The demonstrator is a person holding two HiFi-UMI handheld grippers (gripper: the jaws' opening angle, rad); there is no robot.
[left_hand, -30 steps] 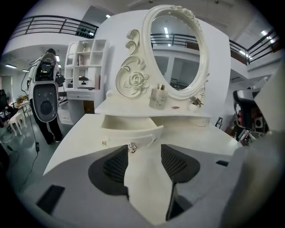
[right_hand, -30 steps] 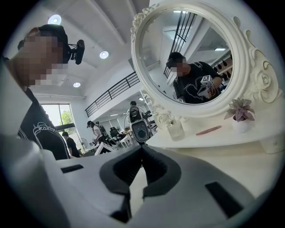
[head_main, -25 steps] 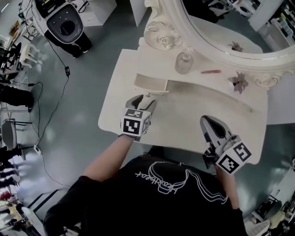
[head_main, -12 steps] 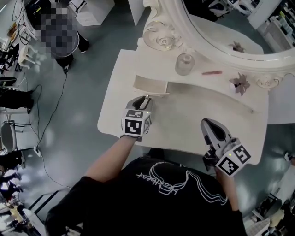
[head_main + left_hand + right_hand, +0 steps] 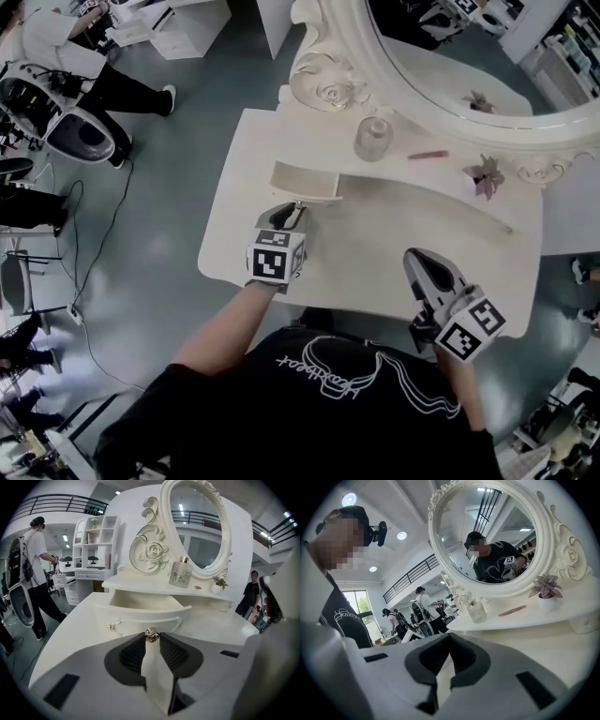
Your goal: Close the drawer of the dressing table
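The white dressing table (image 5: pixel 375 253) has a small curved drawer (image 5: pixel 305 180) standing pulled out under its upper shelf. In the left gripper view the drawer (image 5: pixel 145 609) lies straight ahead with a metal knob (image 5: pixel 151 634) on its front. My left gripper (image 5: pixel 151 637) has its jaws closing on that knob, and the fingertips touch both its sides. From above, the left gripper (image 5: pixel 295 208) meets the drawer front. My right gripper (image 5: pixel 411 257) rests shut and empty over the tabletop's right front part, and its tips meet in the right gripper view (image 5: pixel 450 637).
On the shelf stand a glass perfume bottle (image 5: pixel 373 137), a pink stick (image 5: pixel 428 154) and a small potted plant (image 5: pixel 486 174), under the oval mirror (image 5: pixel 450 89). A second knob (image 5: pixel 110 627) sits on the drawer's left. A person (image 5: pixel 66 56) stands on the floor far left.
The left jaws have narrowed from wide open down onto the drawer knob. Both hands stay where they were, and the drawer has not moved. The person in the background has shifted.
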